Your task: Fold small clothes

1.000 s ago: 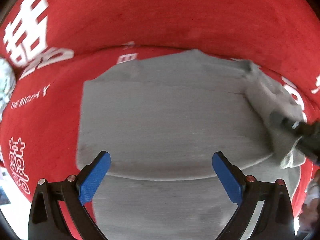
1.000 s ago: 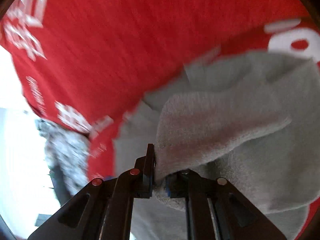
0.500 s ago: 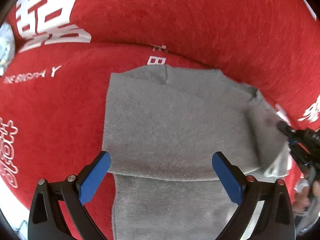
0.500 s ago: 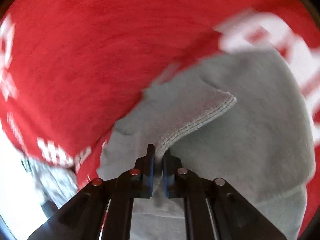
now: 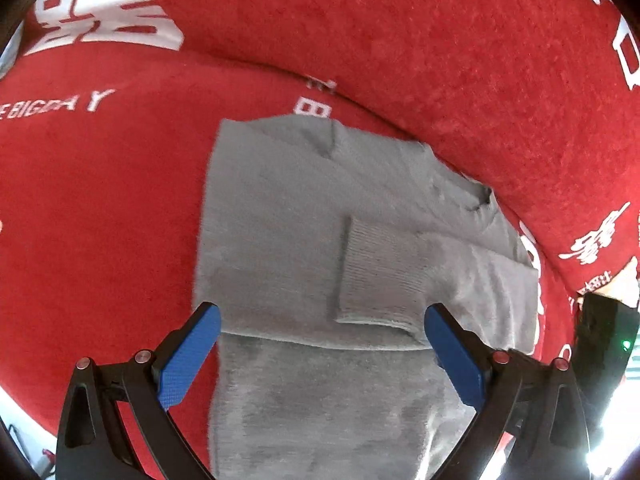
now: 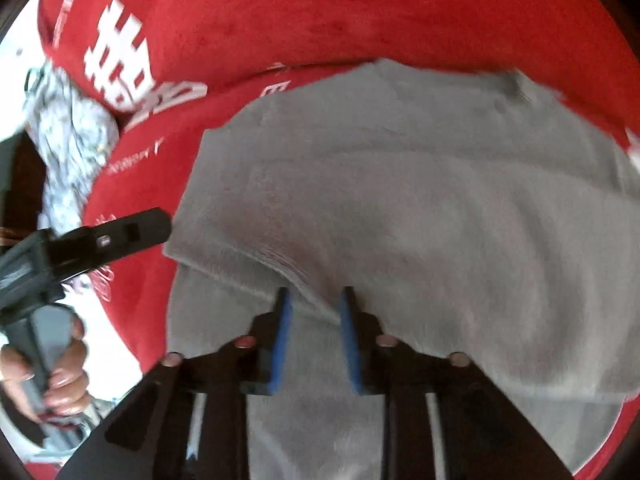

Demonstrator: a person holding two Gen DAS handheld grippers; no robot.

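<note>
A small grey sweater [image 5: 280, 240] lies flat on a red blanket [image 5: 100, 200]. One sleeve is folded across its body, with the ribbed cuff [image 5: 376, 276] lying on top. My left gripper [image 5: 324, 354] hovers open over the sweater's lower part, with nothing between its blue pads [image 5: 192, 356]. In the right wrist view the sweater [image 6: 440, 200] fills the middle. My right gripper [image 6: 316, 340] is low over it and its jaws are opening. The corner of the folded cuff [image 6: 312, 292] lies at the tips, and the pads are off the cloth. The left gripper [image 6: 120, 236] reaches in from the left.
The red blanket carries white lettering [image 5: 104, 12] and rises into a ridge behind the sweater. A crumpled patterned cloth [image 6: 68, 140] lies at the far left. A person's hand [image 6: 60, 380] holds the left gripper's handle. A dark device with a green light [image 5: 600, 340] stands at the right edge.
The right gripper carried the sleeve across the sweater's body, laid it down and parted its jaws. The left gripper stayed open and shifted over the sweater.
</note>
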